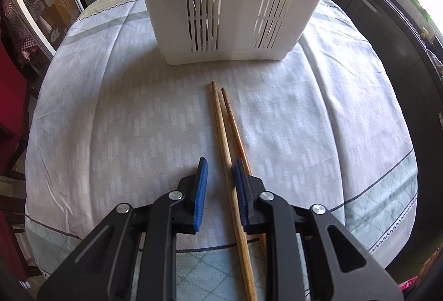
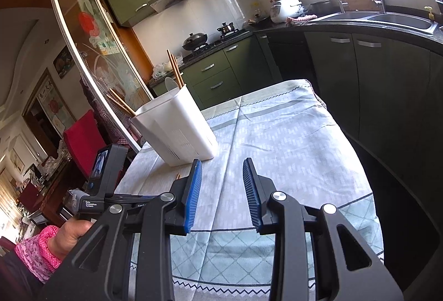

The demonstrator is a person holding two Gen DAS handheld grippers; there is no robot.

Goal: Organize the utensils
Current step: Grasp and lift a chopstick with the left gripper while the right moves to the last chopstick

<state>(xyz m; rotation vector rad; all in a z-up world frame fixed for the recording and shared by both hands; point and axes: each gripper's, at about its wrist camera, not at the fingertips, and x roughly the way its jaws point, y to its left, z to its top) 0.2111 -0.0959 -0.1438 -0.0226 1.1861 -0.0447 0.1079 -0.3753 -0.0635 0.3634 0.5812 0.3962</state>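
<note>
Left gripper [image 1: 218,170] part-open, straddling lighter chopstick [image 1: 221,129], not clamped; right gripper [image 2: 223,172] part-open, empty.

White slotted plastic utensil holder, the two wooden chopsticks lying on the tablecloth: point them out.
White slotted plastic utensil holder [image 1: 235,10]: left wrist view, front wall between the slot panels.
Lighter wooden chopstick [image 1: 220,123]: left wrist view, mid-shaft.
Darker wooden chopstick [image 1: 234,123]: left wrist view, ridged shaft.

Hidden and cut-off parts around the utensil holder

In the left wrist view the white holder [image 1: 235,1] loses its top at the twelve o'clock edge; the darker chopstick [image 1: 235,129] disappears behind the right blue pad [image 1: 240,190], and the paler chopstick [image 1: 221,129] runs off at six o'clock. In the right wrist view only chopstick tips [image 2: 177,176] show, toward nine o'clock of the gripper.
</note>
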